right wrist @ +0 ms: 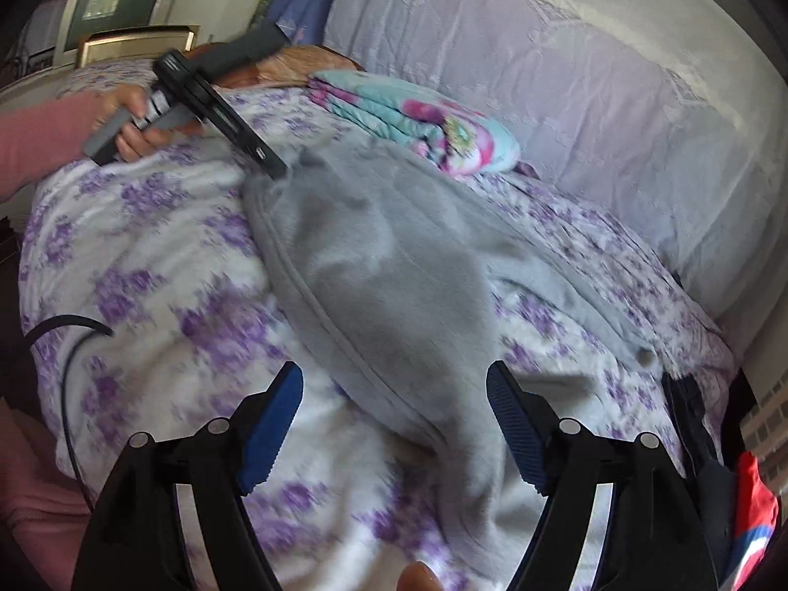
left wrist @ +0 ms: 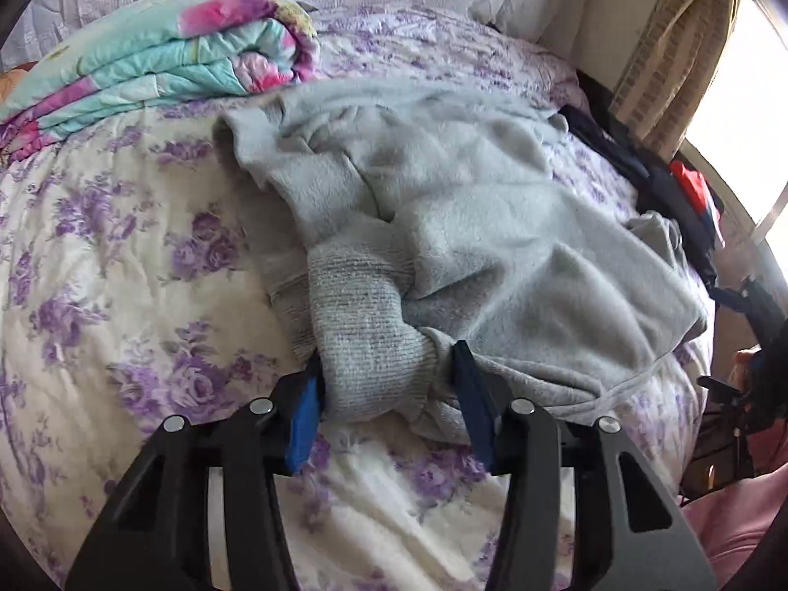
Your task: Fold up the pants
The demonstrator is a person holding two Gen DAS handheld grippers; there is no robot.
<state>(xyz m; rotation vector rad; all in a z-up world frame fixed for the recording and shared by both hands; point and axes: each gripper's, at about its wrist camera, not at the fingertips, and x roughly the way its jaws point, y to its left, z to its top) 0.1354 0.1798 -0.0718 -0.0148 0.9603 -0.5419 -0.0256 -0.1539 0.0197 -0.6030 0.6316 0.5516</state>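
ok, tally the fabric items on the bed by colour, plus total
Grey: 1, pants
Turquoise-pink floral: 1, folded quilt
Dark navy: 1, garment at the bed's edge
Red-white-blue: 1, item beside it
Total: 4

The purple-flowered bedspread under them is not counted.

The pants (left wrist: 443,207) are light grey fleece, fuzzy on the surface, lying crumpled and spread over the middle of the bed. In the left wrist view they run from a rolled edge at 10 o'clock across to a loose fold at 3 o'clock, with deep creases through the centre. A ribbed knit band (left wrist: 364,325), darker grey and bunched, sits at 6 o'clock. In the right wrist view the pants (right wrist: 389,266) stretch from 11 o'clock down to 6 o'clock, a stitched seam running along their left edge.
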